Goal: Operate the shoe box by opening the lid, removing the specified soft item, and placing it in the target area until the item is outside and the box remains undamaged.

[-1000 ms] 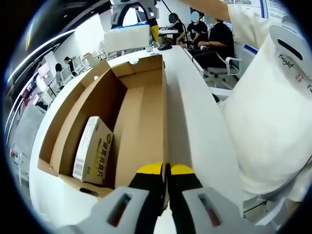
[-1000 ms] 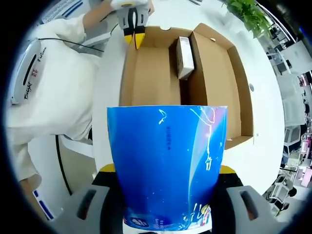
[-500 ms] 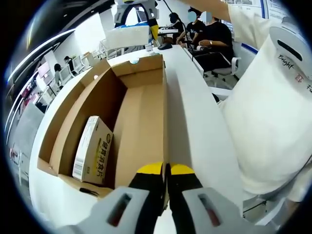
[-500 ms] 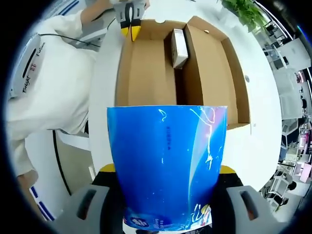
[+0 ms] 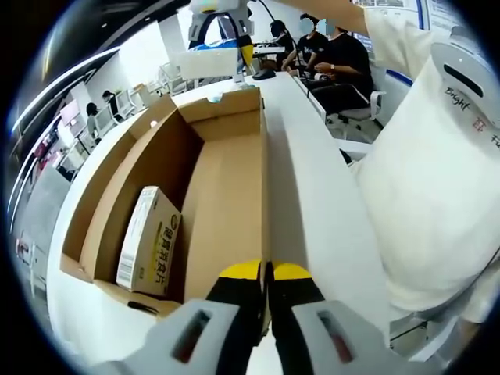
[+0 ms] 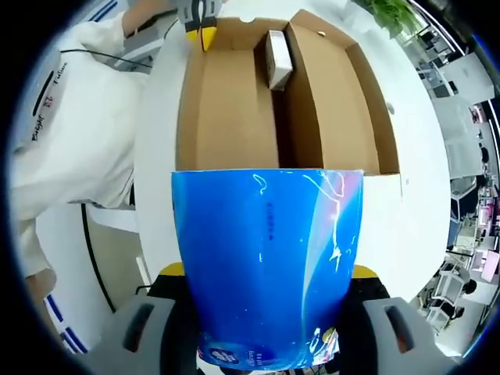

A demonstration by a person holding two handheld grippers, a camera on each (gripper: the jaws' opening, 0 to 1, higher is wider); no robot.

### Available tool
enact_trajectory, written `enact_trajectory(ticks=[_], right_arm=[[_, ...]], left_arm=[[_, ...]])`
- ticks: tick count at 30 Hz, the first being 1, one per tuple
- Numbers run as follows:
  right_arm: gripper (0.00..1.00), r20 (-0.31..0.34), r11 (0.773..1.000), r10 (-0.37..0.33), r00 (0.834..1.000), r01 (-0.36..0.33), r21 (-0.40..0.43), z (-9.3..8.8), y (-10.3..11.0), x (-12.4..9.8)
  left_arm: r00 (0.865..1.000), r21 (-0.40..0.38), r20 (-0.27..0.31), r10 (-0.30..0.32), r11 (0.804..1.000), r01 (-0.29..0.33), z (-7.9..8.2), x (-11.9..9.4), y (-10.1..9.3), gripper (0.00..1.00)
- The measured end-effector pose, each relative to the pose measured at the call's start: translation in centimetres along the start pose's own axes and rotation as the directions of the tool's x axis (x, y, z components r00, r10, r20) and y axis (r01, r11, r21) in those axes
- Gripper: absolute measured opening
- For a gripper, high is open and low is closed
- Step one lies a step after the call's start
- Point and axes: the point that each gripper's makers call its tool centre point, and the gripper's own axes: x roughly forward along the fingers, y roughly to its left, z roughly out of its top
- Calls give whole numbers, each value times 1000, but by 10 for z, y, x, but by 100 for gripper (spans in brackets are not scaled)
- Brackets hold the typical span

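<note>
left gripper view:
- left gripper (image 5: pixel 266 273): jaws clenched on the near edge of the shoe box (image 5: pixel 226 187), yellow tips together pinching the cardboard wall. Likely there to pin the box so it doesn't shift or tear during extraction.
- shoe box: open, lid folded out flat to the left, lying on the white table (image 5: pixel 312 195).
- small carton (image 5: pixel 148 238): in the box, near-left compartment, leaning on the left wall. Not the soft item.
- right gripper (image 5: pixel 223 31): far end of the box, raised above the table, carrying a pale-looking pack; grip detail too small here.
- person's white sleeve (image 5: pixel 437 172): right side.
- background: seated people, far right.

right gripper view:
- right gripper (image 6: pixel 268 269): jaws grasping the blue soft pack (image 6: pixel 268 266) from both sides; pack sits upright between them.
- soft pack location: outside the box, held above the table on this camera's near side of the box edge.
- shoe box (image 6: pixel 226 101): beyond the pack, undamaged as far as visible.
- small carton (image 6: pixel 275 56): inside, far end.
- left gripper (image 6: pixel 203 23): far edge of the box, yellow tips on the wall.
- potted plant (image 6: pixel 391 16): far right.
- status (judgement): item removed; remaining step is setting it down in the target area, which I can't identify here.
</note>
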Motion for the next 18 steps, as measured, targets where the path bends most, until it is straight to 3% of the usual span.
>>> enact_trajectory(ticks=[18], right_arm=[[70,-8,1000,26,1000,-26,1,-11,3,24]], left_arm=[[1000,2,1,2,1000,-2,0,0,0,1]])
